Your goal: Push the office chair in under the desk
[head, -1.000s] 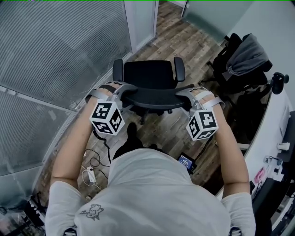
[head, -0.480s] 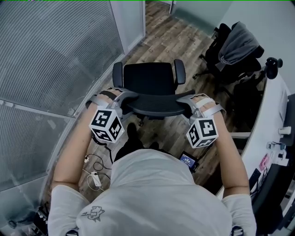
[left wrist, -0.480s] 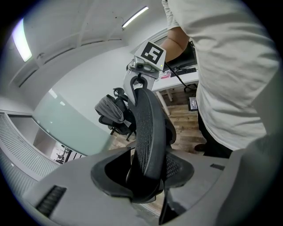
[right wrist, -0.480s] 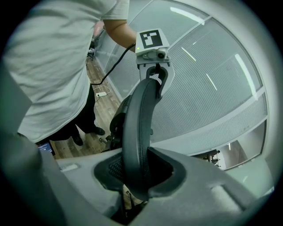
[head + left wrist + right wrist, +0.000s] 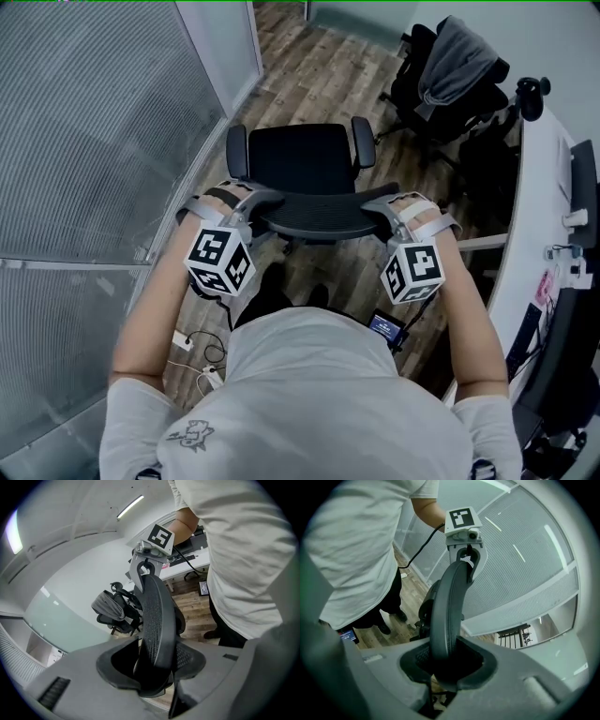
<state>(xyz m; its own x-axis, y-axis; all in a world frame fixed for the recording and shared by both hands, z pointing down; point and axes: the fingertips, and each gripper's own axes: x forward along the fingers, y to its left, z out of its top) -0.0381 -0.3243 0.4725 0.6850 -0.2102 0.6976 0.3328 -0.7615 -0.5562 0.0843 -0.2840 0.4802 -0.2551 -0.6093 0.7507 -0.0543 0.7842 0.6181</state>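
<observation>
Chair: office chair (image 5: 300,159), centre frame; probably rolls easily, may swivel
Hold: stiff backrest rim (image 5: 314,222), both ends
Grippers: left gripper (image 5: 251,203), right gripper (image 5: 382,208) each clamped on it

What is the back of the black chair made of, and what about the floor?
The chair back looks like black woven mesh in a matte plastic frame: tiny holes show across it in the left gripper view. The floor looks like wood planks, or maybe wood-look laminate: streaky brown boards with seams between them.
</observation>
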